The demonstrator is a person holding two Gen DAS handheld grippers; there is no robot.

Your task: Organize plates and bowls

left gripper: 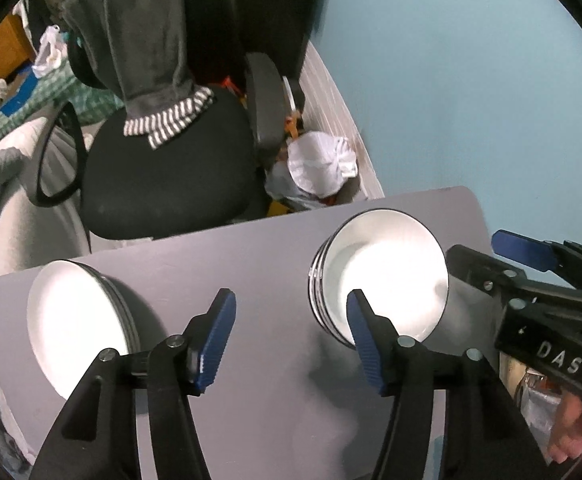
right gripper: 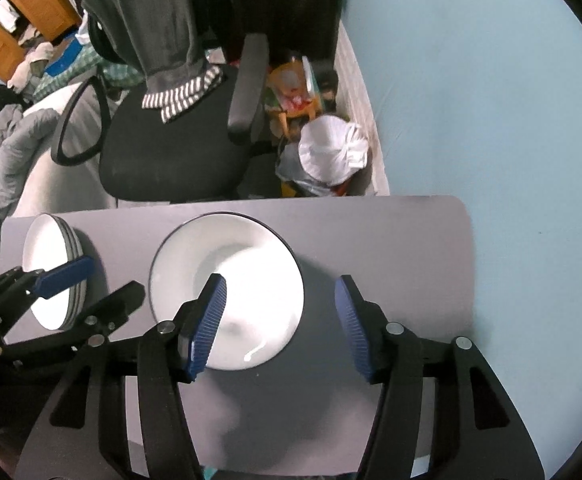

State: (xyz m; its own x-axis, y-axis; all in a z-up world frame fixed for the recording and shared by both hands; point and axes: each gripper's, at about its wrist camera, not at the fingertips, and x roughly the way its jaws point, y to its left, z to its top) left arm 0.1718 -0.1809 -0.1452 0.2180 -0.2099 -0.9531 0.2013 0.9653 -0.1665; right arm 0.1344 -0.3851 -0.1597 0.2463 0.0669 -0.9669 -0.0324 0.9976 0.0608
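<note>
The stack of bowls [right gripper: 227,288] sits mid-worktop [right gripper: 391,240]; the plate stack [right gripper: 53,276] is left of it. Above the bowls, both the left hand-held gripper [left gripper: 291,336] and right hand-held gripper [right gripper: 281,320] point steeply down, jaws apart, holding nothing.

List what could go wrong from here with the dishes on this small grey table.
The stack of white plates sits at the left edge of the grey table; a nudge could tip it off. The stack of white bowls lies just below the open right gripper; a careless descent could knock it. The open left gripper hovers close beside it.
</note>
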